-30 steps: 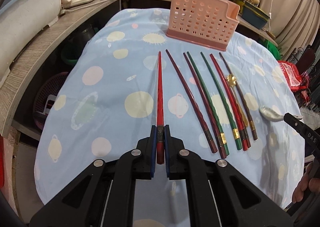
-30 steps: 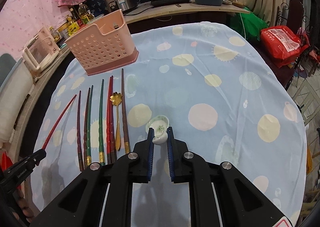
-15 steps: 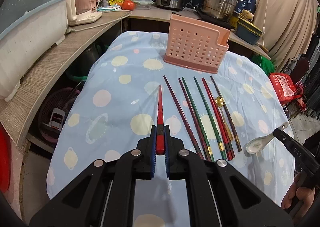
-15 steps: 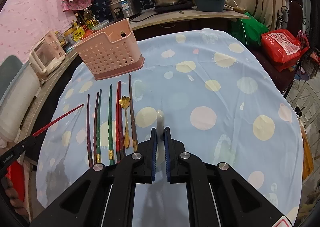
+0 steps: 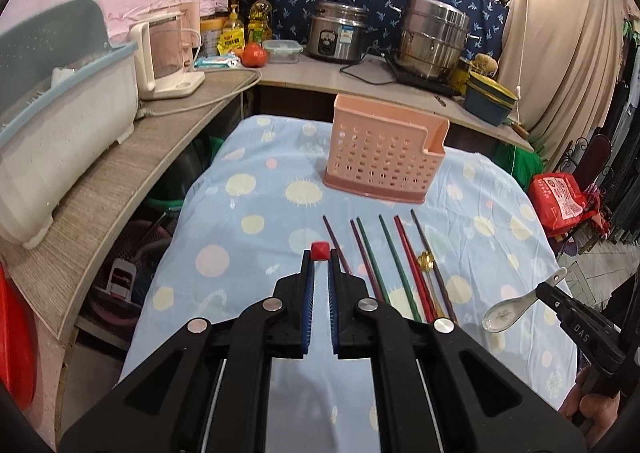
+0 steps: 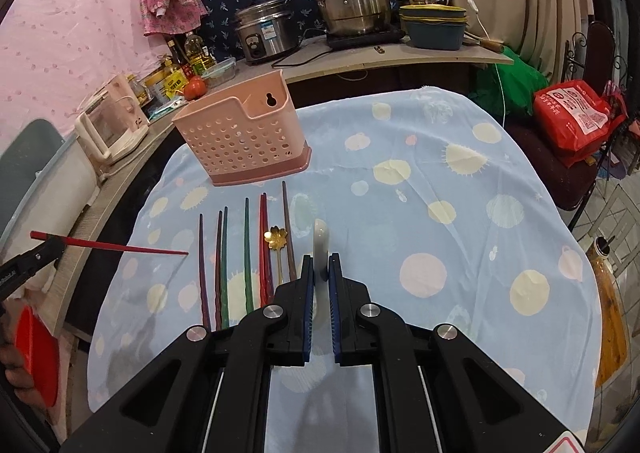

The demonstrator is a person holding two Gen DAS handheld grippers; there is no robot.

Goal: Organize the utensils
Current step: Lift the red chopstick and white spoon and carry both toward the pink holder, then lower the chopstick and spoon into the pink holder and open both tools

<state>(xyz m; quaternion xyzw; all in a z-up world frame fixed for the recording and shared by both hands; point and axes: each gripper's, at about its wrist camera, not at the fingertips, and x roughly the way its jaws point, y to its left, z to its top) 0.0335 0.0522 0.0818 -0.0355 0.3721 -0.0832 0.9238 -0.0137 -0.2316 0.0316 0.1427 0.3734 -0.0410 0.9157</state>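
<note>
My left jaws clamp the red chopstick (image 6: pixel 120 247) by its butt, right jaws the ceramic spoon (image 5: pixel 516 307) handle; both lifted clear of the worktop (image 6: pixel 400 213) for the pink holder (image 6: pixel 244 139).

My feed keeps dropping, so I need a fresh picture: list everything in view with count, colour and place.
utensil basket: one, pink, far end of table.
chopsticks on cloth: six, in purple-brown, green and red, in a row before the basket.
gold spoon: one, flower-shaped bowl, among the row's right side.
red chopstick: one, held in the air at the left.
ceramic spoon: one, white, held in the air at the right.
tablecloth: one, light blue, pale spots.
counter items: rice cooker, steel steamer, kettle, tomato.
left gripper: fingers shut on red chopstick.
right gripper: fingers shut on ceramic spoon.
</note>
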